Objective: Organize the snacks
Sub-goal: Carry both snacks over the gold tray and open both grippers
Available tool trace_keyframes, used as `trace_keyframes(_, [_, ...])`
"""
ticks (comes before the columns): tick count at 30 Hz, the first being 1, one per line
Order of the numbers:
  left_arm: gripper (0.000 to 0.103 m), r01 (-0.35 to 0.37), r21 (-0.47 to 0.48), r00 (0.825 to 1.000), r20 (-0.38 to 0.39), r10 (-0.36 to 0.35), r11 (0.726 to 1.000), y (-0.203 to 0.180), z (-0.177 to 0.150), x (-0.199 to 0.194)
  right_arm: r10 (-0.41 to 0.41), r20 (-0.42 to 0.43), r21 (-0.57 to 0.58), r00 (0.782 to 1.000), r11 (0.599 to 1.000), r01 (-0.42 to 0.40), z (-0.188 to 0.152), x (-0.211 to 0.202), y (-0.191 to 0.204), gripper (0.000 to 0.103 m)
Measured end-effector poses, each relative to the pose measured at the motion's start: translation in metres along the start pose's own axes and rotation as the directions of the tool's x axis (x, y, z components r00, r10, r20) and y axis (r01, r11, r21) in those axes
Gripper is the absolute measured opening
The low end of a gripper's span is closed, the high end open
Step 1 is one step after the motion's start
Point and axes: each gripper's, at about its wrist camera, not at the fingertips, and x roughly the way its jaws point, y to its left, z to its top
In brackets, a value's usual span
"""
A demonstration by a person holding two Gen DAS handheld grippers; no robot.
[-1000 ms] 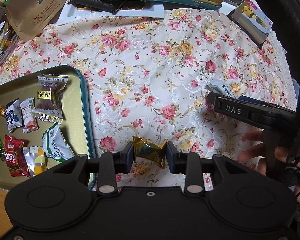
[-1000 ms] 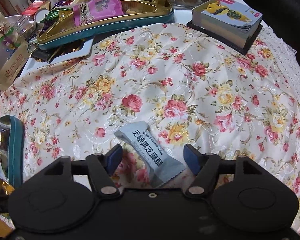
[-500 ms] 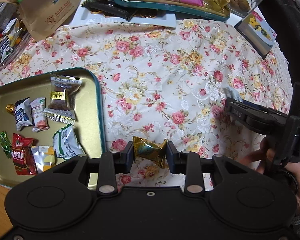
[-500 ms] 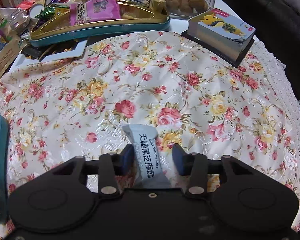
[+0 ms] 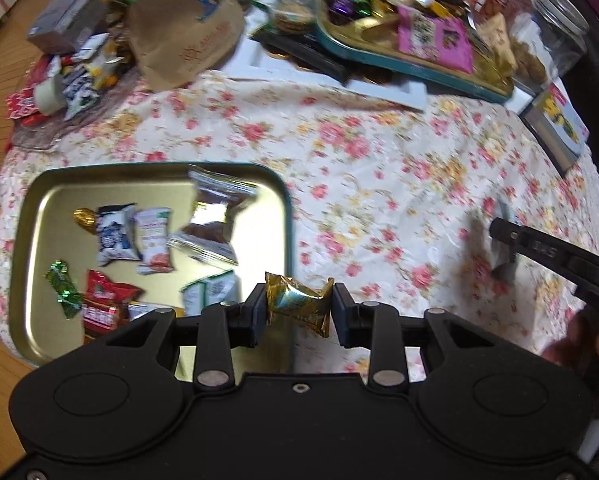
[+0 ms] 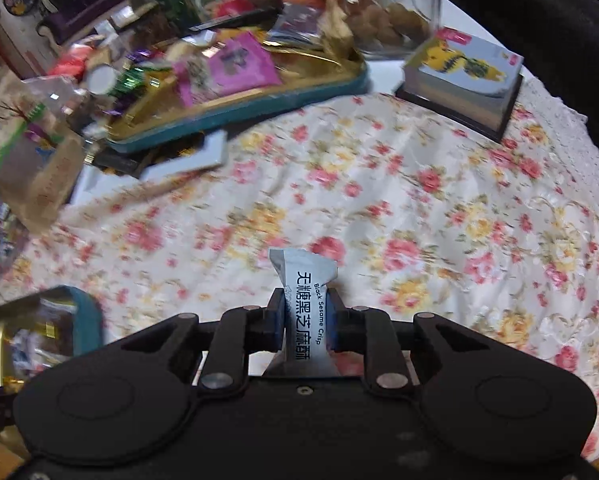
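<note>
My left gripper (image 5: 299, 308) is shut on a gold-wrapped candy (image 5: 297, 306), held above the right rim of the gold tin tray (image 5: 59, 192). That tray holds several wrapped snacks, among them a clear brown packet (image 5: 215, 216) and a red packet (image 5: 103, 300). My right gripper (image 6: 304, 316) is shut on a grey sesame crisp packet (image 6: 302, 280), lifted off the floral cloth. In the left wrist view the right gripper (image 5: 507, 240) shows at the right edge with a hand (image 5: 587, 352) behind it. The tray's corner (image 6: 79, 312) shows at lower left in the right wrist view.
A second teal-rimmed tray (image 5: 411, 68) piled with sweets sits at the back. A brown paper bag (image 5: 179, 36) and loose packets (image 5: 71, 80) lie at back left. A card box (image 6: 467, 80) and glass jar (image 5: 555, 36) stand at back right. Floral cloth (image 6: 419, 208) covers the table.
The right gripper closed on the grey packet and lifted it. The left gripper carried the gold candy left and up, over the tray's edge.
</note>
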Motion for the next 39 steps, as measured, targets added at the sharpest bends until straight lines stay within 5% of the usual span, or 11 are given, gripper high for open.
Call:
trace_keyframes(10, [0.042,-0.164,-0.187,0.981,0.076,0.181,0.969,0.086,0.011,-0.015,0.167,0.030,-0.103,0.986,0.981,-0.163,-0.001,-0.025,0.079,0.022])
trace_keyframes(23, [0.043,-0.208,-0.420,0.970,0.025,0.241,0.883,0.176,0.008,-0.025,0.303,0.004,-0.258,0.953,0.921,-0.292,-0.027,-0.048,0.154,0.022])
trace_keyframes(29, [0.044,-0.213,-0.461,0.969,0.012,0.246,0.861,0.190,0.004,-0.024,0.332,-0.019,-0.283,0.943,0.903,-0.324,-0.036,-0.050,0.173,0.022])
trace_keyframes(39, [0.047,-0.203,-0.452,0.972,0.013,0.233,0.869,0.186,0.004,-0.025,0.383,-0.051,-0.327,0.923,0.866,-0.377,-0.048,-0.054,0.197,0.022])
